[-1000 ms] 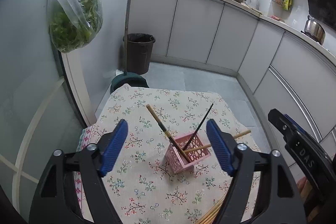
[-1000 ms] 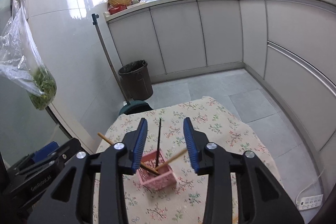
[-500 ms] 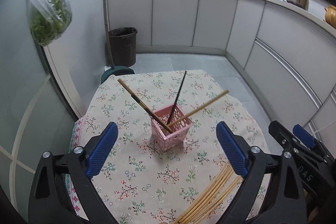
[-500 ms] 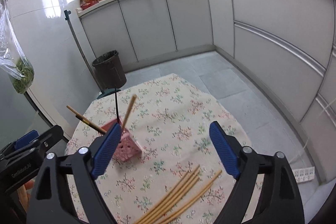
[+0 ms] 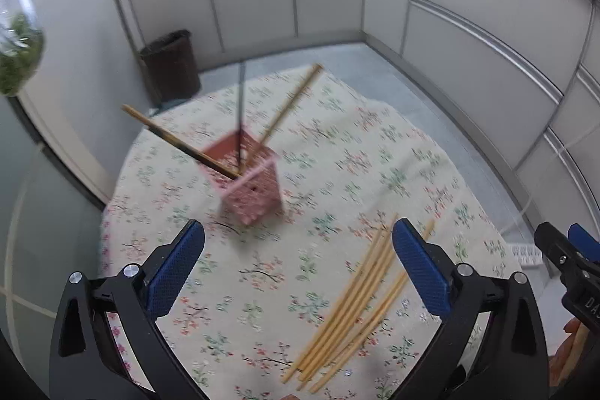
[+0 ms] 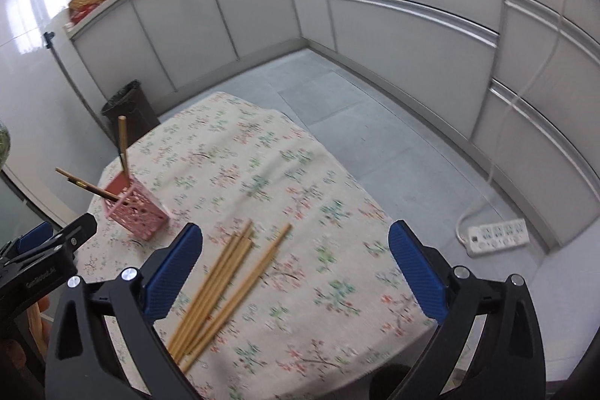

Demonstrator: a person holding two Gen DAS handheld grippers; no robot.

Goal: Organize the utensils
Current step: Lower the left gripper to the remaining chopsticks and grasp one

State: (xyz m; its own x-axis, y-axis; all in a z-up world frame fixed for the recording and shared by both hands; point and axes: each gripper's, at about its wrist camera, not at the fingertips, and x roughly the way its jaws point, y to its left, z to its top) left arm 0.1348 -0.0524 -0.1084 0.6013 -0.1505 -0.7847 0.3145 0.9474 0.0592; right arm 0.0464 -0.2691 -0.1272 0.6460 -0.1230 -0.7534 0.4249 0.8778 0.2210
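Note:
A pink perforated holder (image 5: 252,188) stands on the floral tablecloth (image 5: 337,156) with three chopsticks leaning out of it; it also shows in the right wrist view (image 6: 137,212). Several loose wooden chopsticks (image 5: 352,310) lie in a bundle at the near right, also in the right wrist view (image 6: 221,283). My left gripper (image 5: 298,272) is open and empty above the cloth, the bundle by its right finger. My right gripper (image 6: 294,274) is open and empty, with the bundle next to its left finger.
A dark waste bin (image 5: 170,64) stands on the floor beyond the table. White cabinets (image 6: 375,6) curve around the room. A power strip (image 6: 495,237) lies on the floor at the right. A bag of greens (image 5: 17,62) hangs at the left.
Both grippers have pulled back and up from the holder and swung right. The right gripper has opened wide, leaving the dark chopstick in the holder. The loose bundle has come into view.

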